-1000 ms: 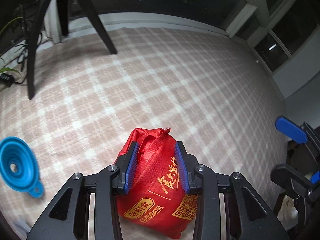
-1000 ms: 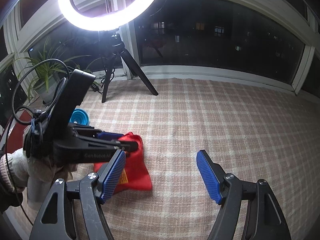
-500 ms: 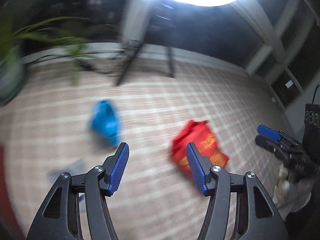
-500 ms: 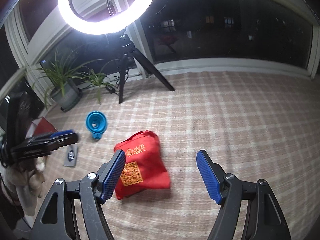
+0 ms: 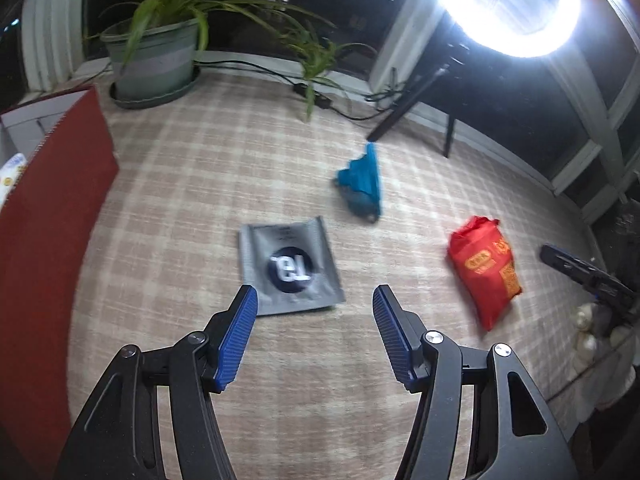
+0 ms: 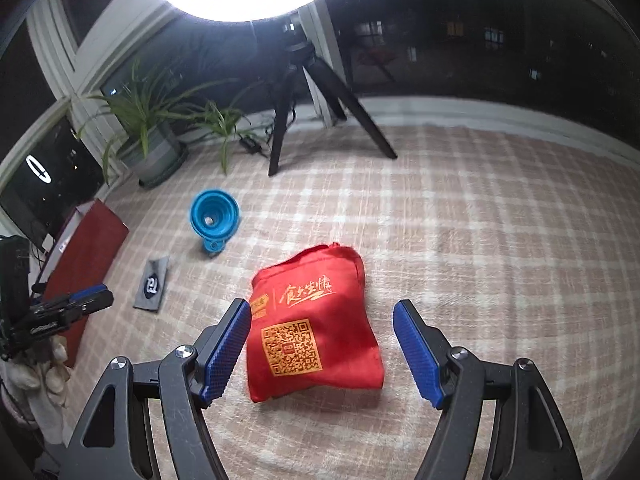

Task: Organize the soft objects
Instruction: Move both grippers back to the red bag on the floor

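Left tongs released over grey sachet, right tongs released, straddling red bag

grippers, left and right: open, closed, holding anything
left gripper: open, empty, above the grey sachet
right gripper: open, empty, red bag lying beneath, not gripped

The red bag is matt woven cloth, printed in gold. At its ten o'clock, the blue funnel looks like smooth rubbery plastic. The grey pouch is dull foil. The checked rug is napped cloth.
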`<state>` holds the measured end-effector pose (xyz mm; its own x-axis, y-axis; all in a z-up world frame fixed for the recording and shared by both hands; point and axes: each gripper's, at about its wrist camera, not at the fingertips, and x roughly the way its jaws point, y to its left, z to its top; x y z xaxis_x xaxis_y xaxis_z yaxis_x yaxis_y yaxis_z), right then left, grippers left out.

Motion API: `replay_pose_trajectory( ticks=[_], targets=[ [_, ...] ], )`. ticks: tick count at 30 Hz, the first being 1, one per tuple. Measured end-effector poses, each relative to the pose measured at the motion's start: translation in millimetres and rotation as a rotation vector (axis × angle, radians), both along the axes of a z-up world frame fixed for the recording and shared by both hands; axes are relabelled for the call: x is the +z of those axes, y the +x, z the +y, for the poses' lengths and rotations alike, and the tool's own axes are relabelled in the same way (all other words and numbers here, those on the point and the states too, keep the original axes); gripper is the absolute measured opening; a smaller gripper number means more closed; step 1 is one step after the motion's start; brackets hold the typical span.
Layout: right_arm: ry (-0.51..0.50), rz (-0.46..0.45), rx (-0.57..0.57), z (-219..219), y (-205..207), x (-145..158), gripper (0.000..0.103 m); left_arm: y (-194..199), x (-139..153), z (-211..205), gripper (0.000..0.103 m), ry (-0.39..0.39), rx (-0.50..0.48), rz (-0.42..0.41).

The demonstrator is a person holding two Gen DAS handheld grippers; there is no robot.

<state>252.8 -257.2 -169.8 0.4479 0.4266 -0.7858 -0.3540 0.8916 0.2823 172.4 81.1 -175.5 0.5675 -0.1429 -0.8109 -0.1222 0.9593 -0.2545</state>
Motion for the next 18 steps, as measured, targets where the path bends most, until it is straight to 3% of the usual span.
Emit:
replay_pose_trajectory(
  ticks=[5, 10, 14, 18],
  targets=[
    [0.043, 0.064, -0.029, -7, 19, -9, 0.07, -2, 4, -14, 0.059, 0.03, -0.01, -0.037],
    [0.07, 0.131, -0.033, -12, 40, -23, 0.07, 8, -12, -7, 0.059, -0.073, 0.038, 0.01],
    [0.128, 0.215, -0.028, -14, 52, -38, 0.07, 15, -18, -33, 0.059, -0.089, -0.03, 0.012],
    [0.155, 0.275, -0.006, -9, 55, -51, 0.07, 25, -29, -63, 0.059, -0.166, -0.109, 0.036]
  ],
)
